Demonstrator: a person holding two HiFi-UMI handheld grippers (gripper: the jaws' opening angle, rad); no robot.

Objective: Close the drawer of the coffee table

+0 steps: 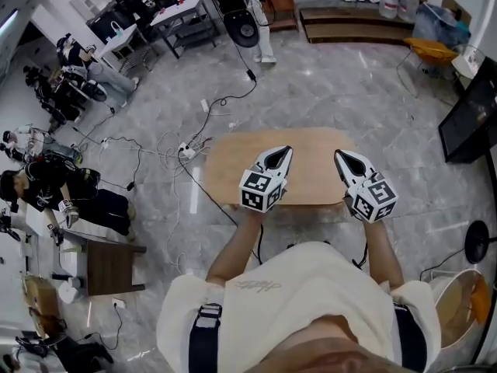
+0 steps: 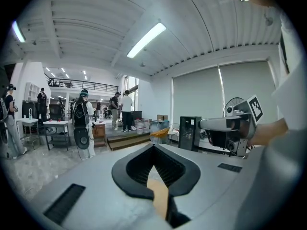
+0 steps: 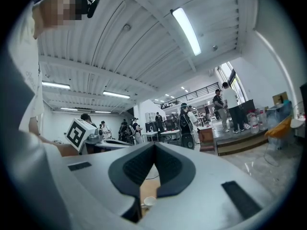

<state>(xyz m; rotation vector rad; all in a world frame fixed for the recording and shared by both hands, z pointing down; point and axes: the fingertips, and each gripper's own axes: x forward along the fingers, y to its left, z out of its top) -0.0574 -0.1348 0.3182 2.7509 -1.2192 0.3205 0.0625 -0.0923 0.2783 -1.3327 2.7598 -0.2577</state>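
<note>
The wooden coffee table [image 1: 233, 162] stands on the marble floor straight ahead of me, its top bare where it shows. No drawer can be made out from the head view. My left gripper [image 1: 287, 151] hovers over the table's near middle, jaws shut with nothing in them. My right gripper [image 1: 338, 155] hangs beside it over the right end, also shut and empty. The left gripper view has its jaws [image 2: 154, 146] met at the tip, with tan table top [image 2: 158, 195] below. Under the shut jaws [image 3: 154, 145] in the right gripper view lies a small white cup [image 3: 149, 201].
Cables [image 1: 167, 142] and a power strip [image 1: 186, 152] lie on the floor left of the table. A dark side table [image 1: 109, 266] and seated people are at the far left. At the right are a black screen [image 1: 474, 119], a fan base [image 1: 477, 243] and a basket [image 1: 458, 309].
</note>
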